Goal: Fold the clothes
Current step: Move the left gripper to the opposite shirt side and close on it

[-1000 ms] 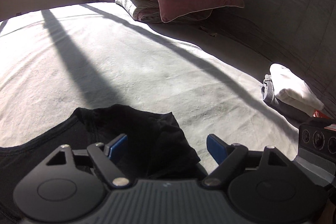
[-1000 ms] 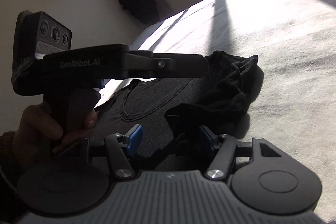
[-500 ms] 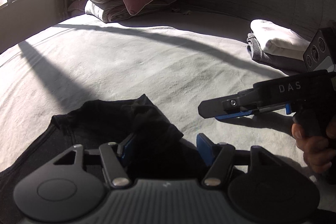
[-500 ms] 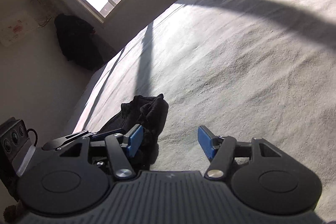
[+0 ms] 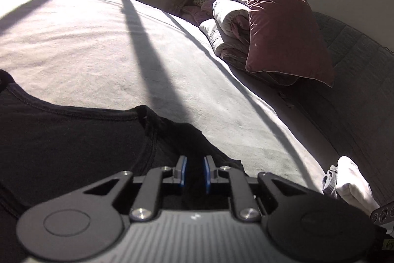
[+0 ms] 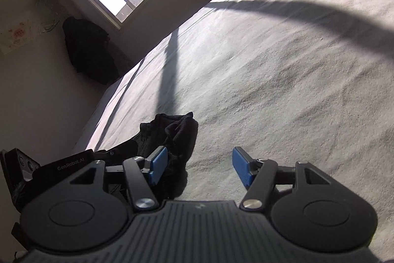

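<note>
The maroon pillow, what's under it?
The maroon pillow leans on a folded pale quilt, which rests on the bed. The pillow covers the quilt's right part, so nothing more there can be seen.

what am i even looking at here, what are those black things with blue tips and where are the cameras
Each picture comes from a fisheye camera mounted on a hand-held gripper that a person carries, one per hand, looking forward along its two blue-padded fingers. In the left view, the left hand-held gripper has just been closing, with part of a black shirt between its pads; whether they pinch it yet is unclear. In the right view, the right hand-held gripper stands open and empty over a pale bed cover, beside the shirt's bunched edge. Farther off lie a maroon pillow on a folded quilt and a small pile of folded clothes.
</note>
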Motion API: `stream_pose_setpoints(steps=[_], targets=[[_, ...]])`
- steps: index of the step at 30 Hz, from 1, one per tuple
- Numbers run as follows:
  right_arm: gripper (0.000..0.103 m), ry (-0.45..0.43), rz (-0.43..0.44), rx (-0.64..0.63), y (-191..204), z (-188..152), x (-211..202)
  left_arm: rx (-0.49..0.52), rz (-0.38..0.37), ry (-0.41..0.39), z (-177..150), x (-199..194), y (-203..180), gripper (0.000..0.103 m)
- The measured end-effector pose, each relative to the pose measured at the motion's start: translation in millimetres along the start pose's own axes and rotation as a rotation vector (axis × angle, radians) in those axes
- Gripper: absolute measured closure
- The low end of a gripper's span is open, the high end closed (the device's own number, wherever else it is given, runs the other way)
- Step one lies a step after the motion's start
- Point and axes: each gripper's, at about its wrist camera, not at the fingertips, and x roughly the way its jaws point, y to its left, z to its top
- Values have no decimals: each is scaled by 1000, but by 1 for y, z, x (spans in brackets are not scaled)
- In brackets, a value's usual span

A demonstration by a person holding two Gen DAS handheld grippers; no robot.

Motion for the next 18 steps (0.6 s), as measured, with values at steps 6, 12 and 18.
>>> stream_pose_setpoints(steps=[6, 12, 18], targets=[[40, -14, 13, 36, -5, 1, -1, 384, -121, 56, -10, -8, -48, 34], [40, -13, 7, 29, -4, 1, 0, 710, -110, 161, -24, 7, -82, 47], [40, -14, 7, 29, -4, 1, 1, 701, -73, 218, -29, 27, -81, 91]])
